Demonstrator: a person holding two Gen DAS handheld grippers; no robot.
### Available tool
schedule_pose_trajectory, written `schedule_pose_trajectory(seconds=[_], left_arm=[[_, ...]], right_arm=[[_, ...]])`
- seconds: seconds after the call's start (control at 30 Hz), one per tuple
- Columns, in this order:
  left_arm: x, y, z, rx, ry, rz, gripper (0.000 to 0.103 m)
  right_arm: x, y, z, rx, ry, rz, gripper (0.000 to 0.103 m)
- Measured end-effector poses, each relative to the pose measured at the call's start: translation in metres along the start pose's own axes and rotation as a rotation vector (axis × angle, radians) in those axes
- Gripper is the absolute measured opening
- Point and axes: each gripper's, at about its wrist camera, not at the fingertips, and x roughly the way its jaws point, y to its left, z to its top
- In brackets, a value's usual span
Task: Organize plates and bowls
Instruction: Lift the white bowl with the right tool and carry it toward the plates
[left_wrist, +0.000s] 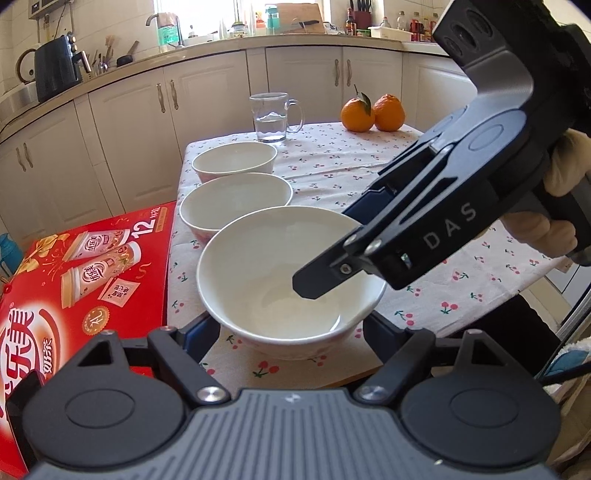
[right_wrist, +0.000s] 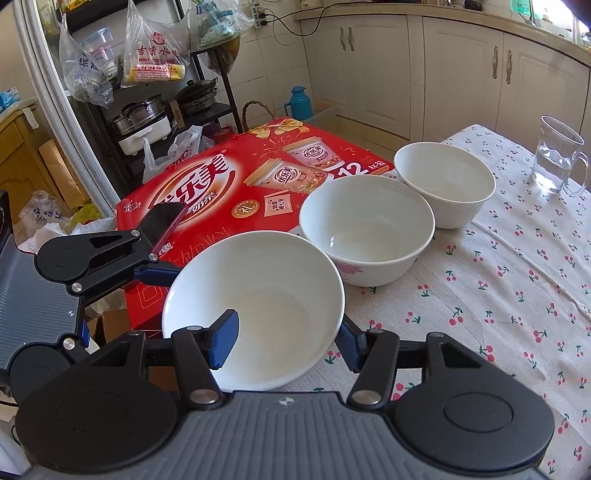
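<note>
Three white bowls stand in a row on the cherry-print tablecloth. The nearest bowl (left_wrist: 288, 277) (right_wrist: 255, 306) sits near the table's front left corner. My left gripper (left_wrist: 286, 332) is open, its fingers on either side of this bowl's base. My right gripper (right_wrist: 284, 343) is open astride the bowl's right rim: one finger (left_wrist: 317, 280) reaches inside the bowl, the other is outside the wall. The middle bowl (left_wrist: 236, 201) (right_wrist: 365, 229) and the far bowl (left_wrist: 234, 158) (right_wrist: 443, 182) stand behind it, close together.
A red drink carton (left_wrist: 92, 269) (right_wrist: 236, 188) lies left of the table with a phone (right_wrist: 162, 221) on it. A glass mug of water (left_wrist: 271, 118) (right_wrist: 557, 162) and two oranges (left_wrist: 373, 112) stand at the far end. Kitchen cabinets (left_wrist: 177, 122) lie beyond.
</note>
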Motion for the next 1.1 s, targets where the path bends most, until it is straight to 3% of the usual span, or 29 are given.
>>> schedule_pose_trajectory(seconds=[0.5,1.1], left_arm=[[0.014,-0.036,0.022,0.072,0.002,-0.079,0.084],[0.055,-0.078,0.056,0.172,-0.004,-0.213,0.084]], right_arm=[[-0.034,-0.029,-0.028,0.074,-0.036,-0.05,0.062],[-0.073,-0.077,-0.062,0.19,-0.064,-0.172,0.062]])
